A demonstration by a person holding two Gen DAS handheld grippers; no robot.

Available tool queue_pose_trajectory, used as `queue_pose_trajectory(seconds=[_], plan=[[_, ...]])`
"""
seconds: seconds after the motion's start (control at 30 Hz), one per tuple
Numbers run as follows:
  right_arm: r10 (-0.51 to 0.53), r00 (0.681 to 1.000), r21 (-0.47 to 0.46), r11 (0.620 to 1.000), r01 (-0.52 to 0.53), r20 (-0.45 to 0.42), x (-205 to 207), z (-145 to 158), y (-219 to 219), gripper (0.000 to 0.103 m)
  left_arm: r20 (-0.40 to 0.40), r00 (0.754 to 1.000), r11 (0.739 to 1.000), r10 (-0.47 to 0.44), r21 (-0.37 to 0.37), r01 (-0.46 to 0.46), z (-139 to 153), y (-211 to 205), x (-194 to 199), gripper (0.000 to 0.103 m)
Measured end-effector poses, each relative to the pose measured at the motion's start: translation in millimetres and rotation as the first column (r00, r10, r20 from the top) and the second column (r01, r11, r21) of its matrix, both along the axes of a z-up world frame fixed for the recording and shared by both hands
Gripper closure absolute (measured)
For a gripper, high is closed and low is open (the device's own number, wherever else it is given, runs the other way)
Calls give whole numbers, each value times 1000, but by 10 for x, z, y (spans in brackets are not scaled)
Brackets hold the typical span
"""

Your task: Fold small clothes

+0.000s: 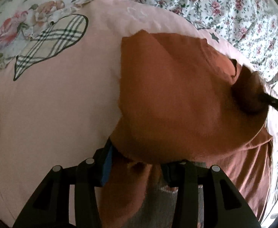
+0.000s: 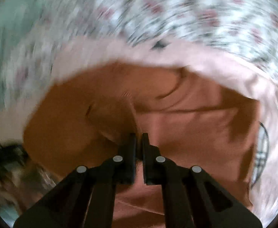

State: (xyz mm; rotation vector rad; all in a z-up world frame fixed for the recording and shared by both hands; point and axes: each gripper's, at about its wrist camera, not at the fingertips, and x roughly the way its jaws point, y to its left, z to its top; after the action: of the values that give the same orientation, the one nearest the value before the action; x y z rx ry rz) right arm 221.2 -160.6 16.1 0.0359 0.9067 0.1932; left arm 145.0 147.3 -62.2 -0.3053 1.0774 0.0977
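Note:
A rust-orange small garment [image 1: 173,95] lies on a pale pink garment [image 1: 53,104] with a plaid heart patch [image 1: 51,41]. In the left wrist view my left gripper [image 1: 137,163] has wide-apart jaws, and the orange cloth drapes over and between the fingertips, hiding them. In the blurred right wrist view my right gripper [image 2: 139,138] is shut on a fold of the orange garment [image 2: 177,114], lifting it. The right gripper's dark tip also shows in the left wrist view [image 1: 268,100], pushing into the orange cloth.
A floral bedsheet [image 1: 234,9] covers the bed beyond the clothes, also in the right wrist view [image 2: 177,9]. A floral pillow or cloth [image 1: 9,28] lies at the upper left. The pink garment [image 2: 177,51] rims the orange one.

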Motion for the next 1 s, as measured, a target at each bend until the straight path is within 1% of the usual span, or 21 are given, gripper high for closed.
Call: queue_pose_trajectory(seconds=[0.03, 0.07, 0.1, 0.13, 0.2, 0.23, 0.3, 0.37, 0.43, 0.47, 0.53, 0.57, 0.6, 0.63, 0.7, 0.77, 0.9, 0.93, 1.0], plan=[[-48, 999, 38, 998, 48, 1, -14, 31, -145, 97, 4, 1000, 1000, 3, 0, -3, 6, -4, 7, 58], [-123, 992, 95, 988, 124, -13, -31, 26, -385, 97, 5, 1000, 1000, 7, -2, -7, 5, -4, 21, 57], [-169, 985, 128, 977, 172, -34, -36, -15, -539, 97, 7, 1000, 1000, 14, -1, -14, 6, 10, 20, 57], [-216, 974, 132, 966, 223, -69, -41, -103, -696, 97, 9, 1000, 1000, 18, 3, -18, 10, 14, 19, 58], [-237, 964, 123, 960, 252, -121, -41, -251, -810, 97, 15, 1000, 999, 24, 21, -24, 24, -8, 30, 58], [-239, 961, 143, 956, 258, -138, -44, -309, -846, 97, 17, 1000, 999, 23, 30, -23, 35, -29, 44, 58], [-242, 959, 138, 955, 263, -151, -68, -374, -860, 97, 22, 1000, 998, 19, 66, -21, 54, -63, 34, 63], [-239, 959, 138, 956, 259, -150, -83, -387, -847, 97, 25, 1000, 997, 9, 81, -11, 70, -74, 13, 79], [-236, 960, 145, 955, 258, -152, -83, -372, -830, 97, 51, 998, 994, 20, 111, -26, 142, -48, -43, 86], [-229, 962, 158, 955, 252, -148, -79, -335, -825, 97, 70, 997, 992, 32, 116, -40, 190, -39, -36, 88], [-203, 973, 184, 958, 221, -109, -122, -202, -771, 97, 111, 991, 994, 75, 75, -84, 293, 88, -92, 90], [-191, 977, 189, 960, 205, -92, -124, -160, -736, 97, 120, 988, 994, 94, 52, -100, 314, 135, -103, 91], [-177, 981, 185, 965, 188, -74, -124, -108, -702, 97, 117, 988, 994, 105, 27, -109, 306, 175, -104, 91], [-171, 983, 180, 967, 181, -69, -128, -92, -687, 97, 107, 988, 993, 108, 23, -112, 275, 181, -96, 91], [-172, 981, 176, 967, 186, -87, -134, -134, -702, 97, 76, 991, 993, 107, 32, -110, 193, 151, -75, 92], [-190, 973, 164, 964, 210, -129, -110, -255, -746, 97, 69, 991, 993, 118, 11, -119, 154, 167, -134, 92], [-221, 954, 158, 954, 254, -202, -100, -471, -878, 95, 36, 985, 983, 168, -85, -165, 77, 303, -176, 92], [-230, 950, 148, 953, 264, -212, -123, -503, -903, 95, 15, 985, 978, 171, -122, -168, 42, 347, -177, 91], [-251, 942, 130, 950, 284, -222, -180, -525, -953, 92, -7, 987, 973, 161, -169, -160, 31, 398, -199, 91]])
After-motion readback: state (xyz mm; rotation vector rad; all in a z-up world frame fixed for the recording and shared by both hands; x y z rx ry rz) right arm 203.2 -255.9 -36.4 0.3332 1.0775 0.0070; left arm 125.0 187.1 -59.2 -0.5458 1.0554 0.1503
